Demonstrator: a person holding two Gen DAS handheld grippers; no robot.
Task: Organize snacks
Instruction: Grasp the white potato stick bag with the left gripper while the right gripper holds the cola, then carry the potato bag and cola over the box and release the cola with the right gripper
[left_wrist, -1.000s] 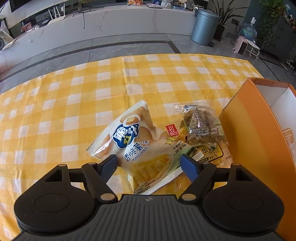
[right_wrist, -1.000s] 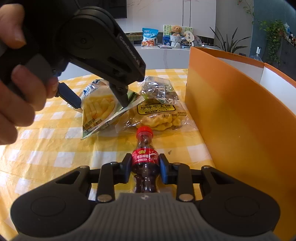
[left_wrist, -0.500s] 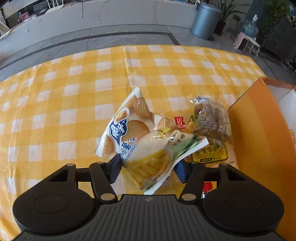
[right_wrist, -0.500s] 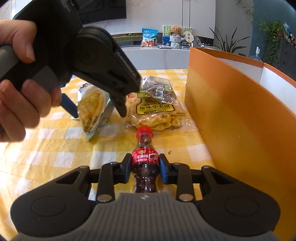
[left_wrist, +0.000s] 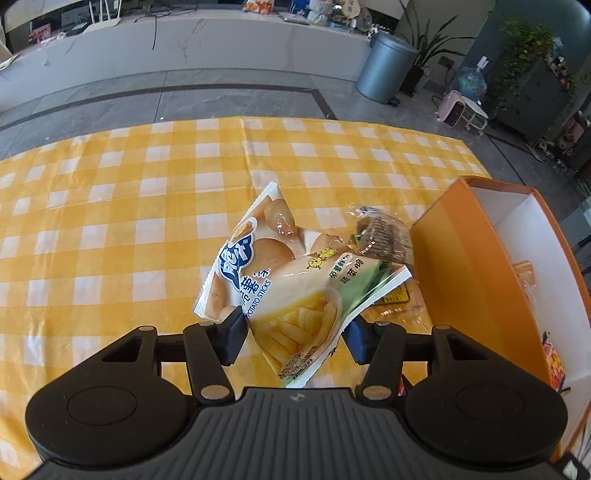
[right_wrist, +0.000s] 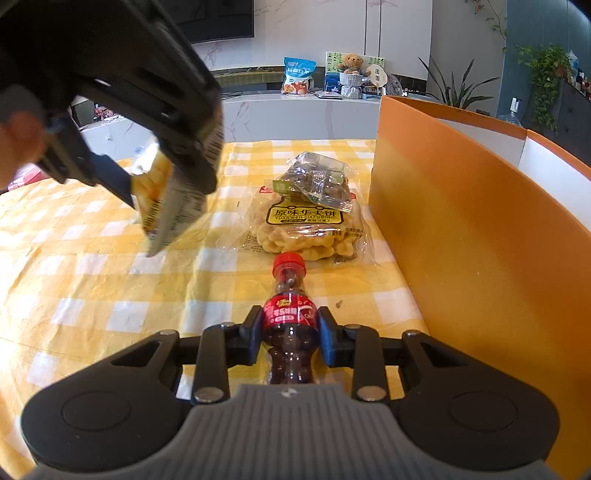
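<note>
Left gripper (left_wrist: 295, 328) clamps potato sticks bag (left_wrist: 280, 280) | right gripper (right_wrist: 290, 334) grips cola bottle (right_wrist: 290, 321) | checked tablecloth (left_wrist: 110, 221)

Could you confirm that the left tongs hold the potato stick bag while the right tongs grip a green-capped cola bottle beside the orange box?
Not quite: the right wrist view shows the cola bottle in the right tongs has a red cap. The left tongs do hold the potato stick bag, beside the orange box.

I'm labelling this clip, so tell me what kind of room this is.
Probably a home living or dining area: a yellow checked tablecloth, a marble-look counter with a teddy bear, potted plants.
</note>
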